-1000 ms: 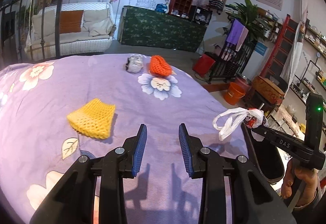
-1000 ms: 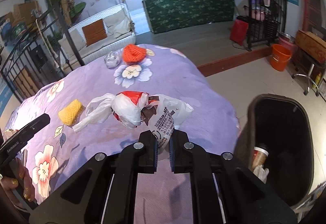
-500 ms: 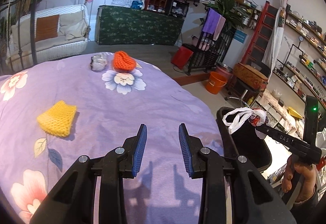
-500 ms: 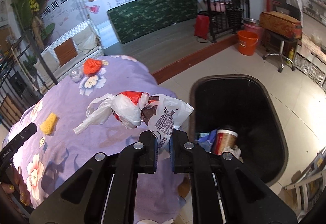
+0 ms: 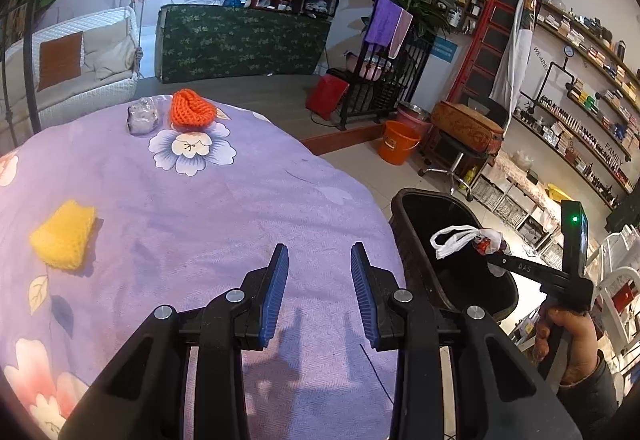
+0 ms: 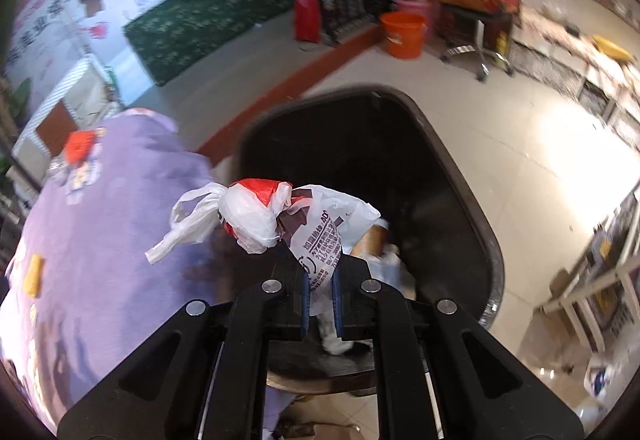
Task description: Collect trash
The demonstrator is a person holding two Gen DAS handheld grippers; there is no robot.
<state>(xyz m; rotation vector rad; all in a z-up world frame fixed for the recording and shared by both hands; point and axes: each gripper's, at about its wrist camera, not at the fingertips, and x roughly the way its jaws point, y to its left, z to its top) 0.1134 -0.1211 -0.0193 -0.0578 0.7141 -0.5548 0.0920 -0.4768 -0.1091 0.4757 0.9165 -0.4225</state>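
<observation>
My right gripper (image 6: 320,280) is shut on a knotted white and red plastic bag (image 6: 276,215) and holds it over the open black trash bin (image 6: 452,175); a cup and other trash lie inside. The bag (image 5: 468,240) and bin (image 5: 404,224) also show in the left wrist view. My left gripper (image 5: 318,280) is open and empty above the purple flowered tablecloth (image 5: 200,207). On the cloth lie a yellow foam net (image 5: 64,234), an orange foam net (image 5: 190,111) and a crumpled clear plastic piece (image 5: 140,115).
The bin stands on the tiled floor right beside the table's edge. An orange bucket (image 5: 400,141), a stool (image 5: 452,159) and shelves (image 5: 580,111) stand further right. A green-covered counter (image 5: 240,39) and a white sofa (image 5: 72,59) are behind the table.
My right gripper has carried the bag from above the table's edge rightward to over the bin. My left gripper has swung right a little and stayed open.
</observation>
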